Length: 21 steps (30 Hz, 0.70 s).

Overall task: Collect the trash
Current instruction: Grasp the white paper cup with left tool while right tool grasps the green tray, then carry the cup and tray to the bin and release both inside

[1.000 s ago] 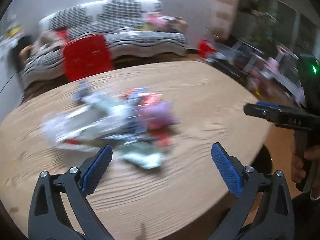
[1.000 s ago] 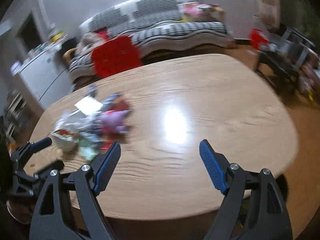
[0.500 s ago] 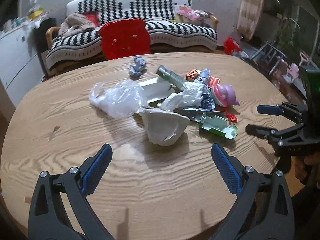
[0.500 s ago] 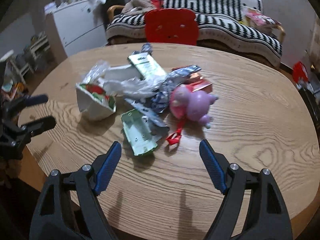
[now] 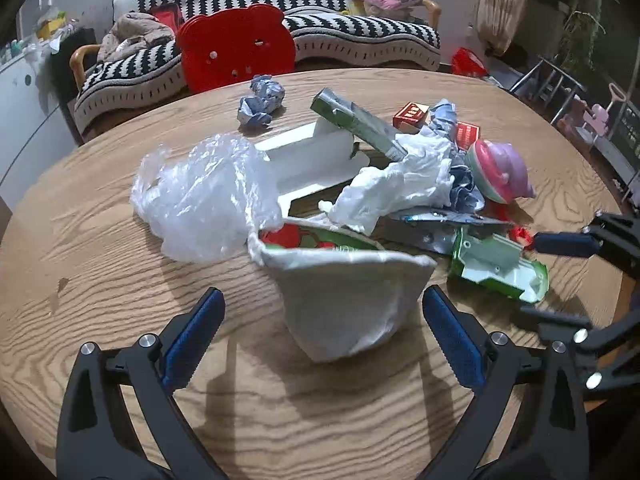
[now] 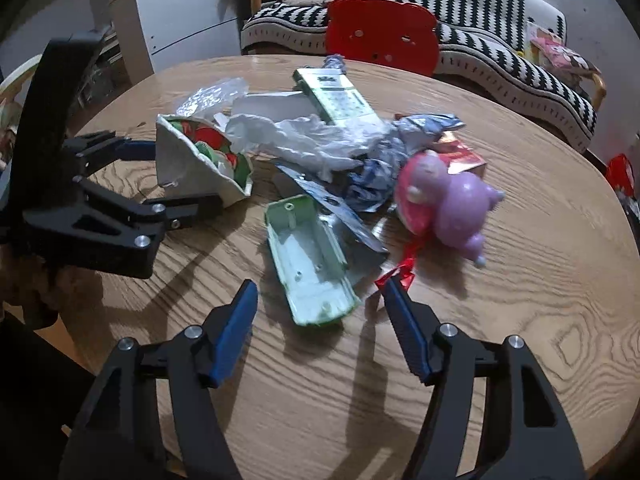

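Now | green tray point(image 6: 312, 258) between right gripper point(image 6: 320, 312) jaws (closing, untouched)

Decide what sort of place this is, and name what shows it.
Probably a home living room: a striped sofa behind the wooden table, a white cabinet, and a pink toy among litter.

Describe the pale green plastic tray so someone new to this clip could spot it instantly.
Start at the oval wooden table with the trash heap in its middle. At the heap's near edge, in front of the purple and pink toy, lies the green plastic tray. It is the only rigid, open, trough-shaped piece with screw posts inside; its neighbours are crumpled bags and wrappers.
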### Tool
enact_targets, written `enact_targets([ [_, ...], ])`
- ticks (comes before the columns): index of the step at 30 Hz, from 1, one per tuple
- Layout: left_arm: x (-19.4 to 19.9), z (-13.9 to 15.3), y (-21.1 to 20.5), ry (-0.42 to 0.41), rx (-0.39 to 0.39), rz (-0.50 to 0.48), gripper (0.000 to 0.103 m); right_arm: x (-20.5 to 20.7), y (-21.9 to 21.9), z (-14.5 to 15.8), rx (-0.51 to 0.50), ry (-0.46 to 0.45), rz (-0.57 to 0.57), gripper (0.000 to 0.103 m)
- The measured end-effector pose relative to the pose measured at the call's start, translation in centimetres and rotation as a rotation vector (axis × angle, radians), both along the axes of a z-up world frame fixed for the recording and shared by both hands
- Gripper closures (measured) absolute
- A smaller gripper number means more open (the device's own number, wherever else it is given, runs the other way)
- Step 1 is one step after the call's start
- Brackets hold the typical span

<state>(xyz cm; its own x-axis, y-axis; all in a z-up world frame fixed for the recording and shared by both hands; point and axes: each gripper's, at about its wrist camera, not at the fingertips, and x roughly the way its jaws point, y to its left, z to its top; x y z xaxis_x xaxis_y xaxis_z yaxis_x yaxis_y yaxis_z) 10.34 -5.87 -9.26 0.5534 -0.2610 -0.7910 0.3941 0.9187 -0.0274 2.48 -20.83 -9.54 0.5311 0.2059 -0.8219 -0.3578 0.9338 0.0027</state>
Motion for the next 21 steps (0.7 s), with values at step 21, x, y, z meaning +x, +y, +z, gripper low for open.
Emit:
enact_targets([
  [21,-4.0,3.5,0.4,-0.030,0.020,-0.021,0.038,-2.6,-0.8,3.4,0.065,-0.052,0.027,0.068],
])
